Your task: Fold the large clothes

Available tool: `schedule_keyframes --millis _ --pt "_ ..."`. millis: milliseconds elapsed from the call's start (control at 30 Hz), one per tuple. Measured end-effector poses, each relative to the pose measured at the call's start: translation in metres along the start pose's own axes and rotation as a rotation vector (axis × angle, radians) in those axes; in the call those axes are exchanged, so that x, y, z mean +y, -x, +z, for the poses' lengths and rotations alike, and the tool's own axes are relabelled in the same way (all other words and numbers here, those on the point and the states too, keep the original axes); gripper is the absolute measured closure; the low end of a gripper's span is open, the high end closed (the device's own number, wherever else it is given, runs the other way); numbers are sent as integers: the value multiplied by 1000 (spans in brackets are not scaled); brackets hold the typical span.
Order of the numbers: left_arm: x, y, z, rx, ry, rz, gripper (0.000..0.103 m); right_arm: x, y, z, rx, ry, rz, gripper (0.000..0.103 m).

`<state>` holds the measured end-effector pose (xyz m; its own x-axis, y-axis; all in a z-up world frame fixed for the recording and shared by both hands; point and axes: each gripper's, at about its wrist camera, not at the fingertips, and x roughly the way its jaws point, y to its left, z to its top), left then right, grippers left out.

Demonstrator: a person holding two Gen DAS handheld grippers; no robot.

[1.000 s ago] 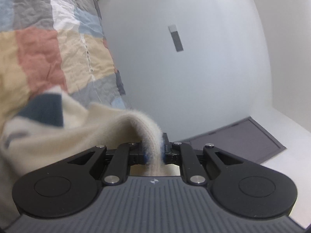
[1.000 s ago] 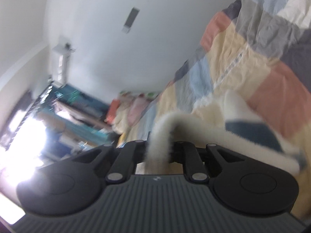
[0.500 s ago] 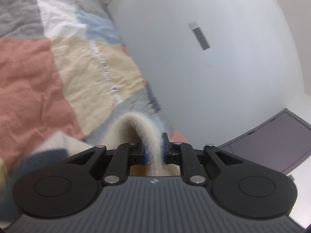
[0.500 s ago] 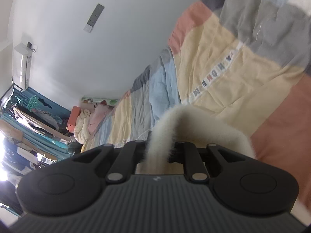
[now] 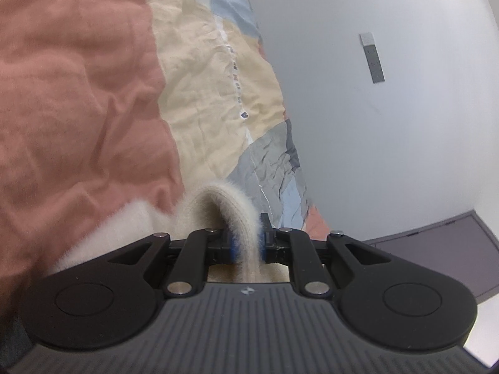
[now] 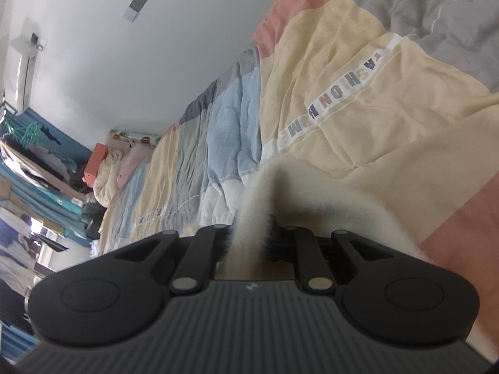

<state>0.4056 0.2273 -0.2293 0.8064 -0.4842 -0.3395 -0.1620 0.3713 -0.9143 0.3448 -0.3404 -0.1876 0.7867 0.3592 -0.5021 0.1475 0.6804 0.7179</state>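
Left wrist view: left gripper [image 5: 246,246] clamps fuzzy cream sweater [image 5: 224,208]; right gripper [image 6: 249,243] likewise, above patchwork quilt [image 6: 343,93]. We lower evenly, edges aligned.

sweater [image 5: 218,205] on quilt [image 5: 212,118], wall [image 5: 374,140] behind

Both wrist cams sit very near the quilt [image 5: 215,93], looking along it twd the wall [image 5: 389,140]; they share quilt [image 6: 358,87] + wall [image 6: 156,62].

Fuzzy, seemingly knitted sweater [image 5: 224,205]; crinkled cloth quilt [image 6: 358,71]
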Motion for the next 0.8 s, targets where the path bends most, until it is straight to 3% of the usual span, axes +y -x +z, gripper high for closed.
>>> schedule_keyframes --millis 67,133,167,233,300,533,667,800 --pt "-6 6 -3 -3 -19 -12 66 -1 0 3 19 1 24 77" --pt "-10 16 -5 -3 -10 -43 28 1 6 2 19 1 48 64" --pt "-12 21 -6 4 -2 -74 26 3 10 1 19 2 54 59" --pt "-20 35 -8 12 -17 -98 24 7 18 -1 16 11 71 43" --pt "-33 49 -14 15 -75 -75 22 12 27 -4 9 36 66 36" --pt "-71 64 -55 97 -504 160 20 25 63 -12 -8 154 36 32" --pt "-78 60 -70 127 -648 209 20 36 66 -22 75 285 -21 32" --pt "-81 42 -84 220 -752 235 21 49 60 -47 127 429 -81 33"
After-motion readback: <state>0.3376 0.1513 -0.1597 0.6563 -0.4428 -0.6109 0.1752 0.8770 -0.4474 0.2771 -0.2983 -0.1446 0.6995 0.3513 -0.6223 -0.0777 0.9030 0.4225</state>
